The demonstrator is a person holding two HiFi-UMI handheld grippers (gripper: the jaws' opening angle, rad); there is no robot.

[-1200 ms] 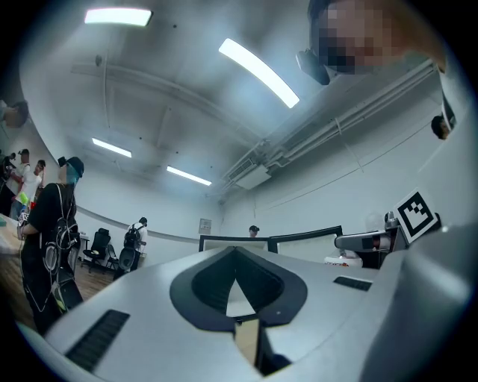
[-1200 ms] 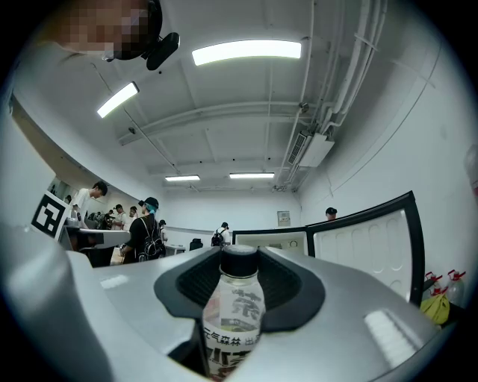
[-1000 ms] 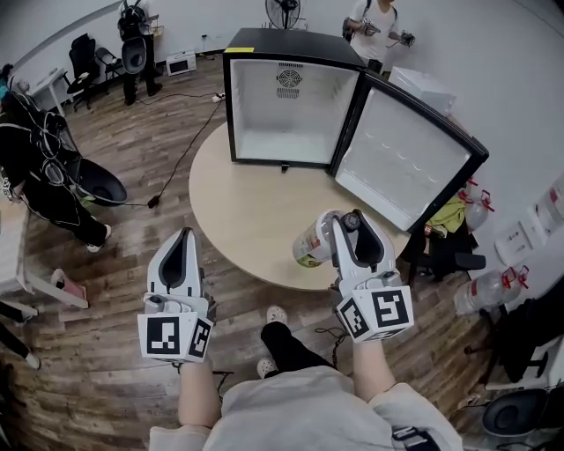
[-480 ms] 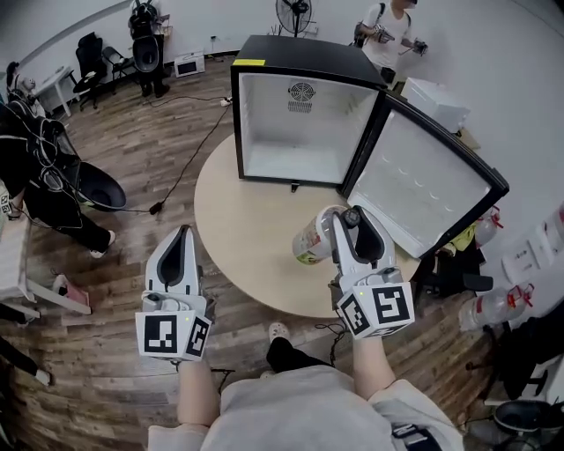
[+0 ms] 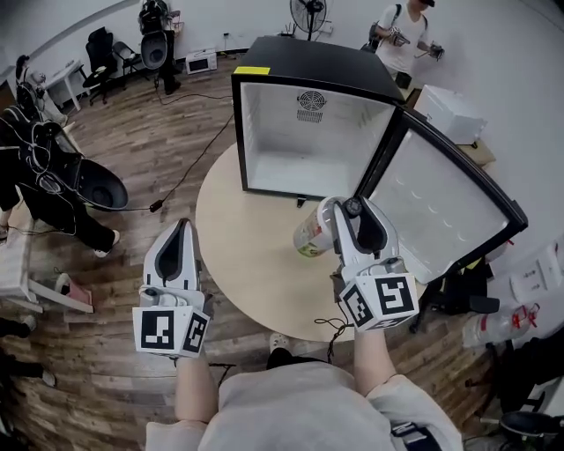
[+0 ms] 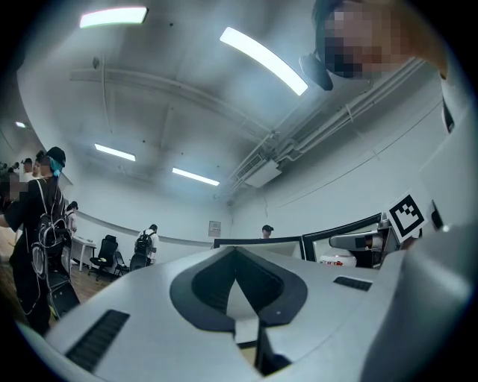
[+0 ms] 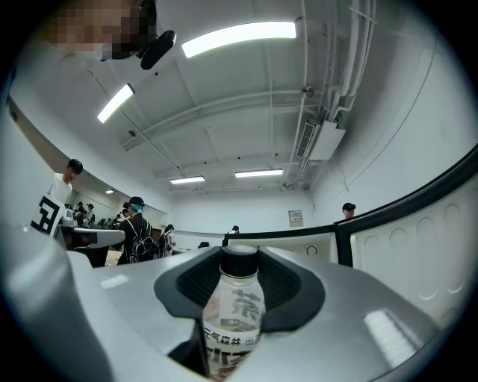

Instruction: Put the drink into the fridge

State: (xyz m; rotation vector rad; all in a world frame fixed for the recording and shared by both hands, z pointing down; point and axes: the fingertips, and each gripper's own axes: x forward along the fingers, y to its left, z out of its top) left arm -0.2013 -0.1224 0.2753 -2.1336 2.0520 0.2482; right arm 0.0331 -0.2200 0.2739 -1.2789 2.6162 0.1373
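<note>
A pale drink bottle (image 5: 313, 231) with a black cap (image 7: 239, 260) and printed label is clamped in my right gripper (image 5: 351, 214), shut on it above the round table. The bottle (image 7: 233, 322) stands upright between the jaws in the right gripper view. A black mini fridge (image 5: 304, 132) stands at the table's far side, its white inside bare and its door (image 5: 445, 203) swung wide to the right. My left gripper (image 5: 179, 247) hovers over the floor by the table's near left edge, its jaws closed together with nothing in them.
The round beige table (image 5: 247, 255) carries the fridge. A black cable (image 5: 189, 158) runs across the wooden floor at left. A person in black (image 5: 44, 176) stands far left, another (image 5: 401, 40) behind the fridge. Office chairs (image 5: 106, 48) and a fan (image 5: 310, 13) line the back wall.
My right gripper with the bottle has moved forward over the table, closer to the fridge opening. The left gripper has kept its place beside the table edge.
</note>
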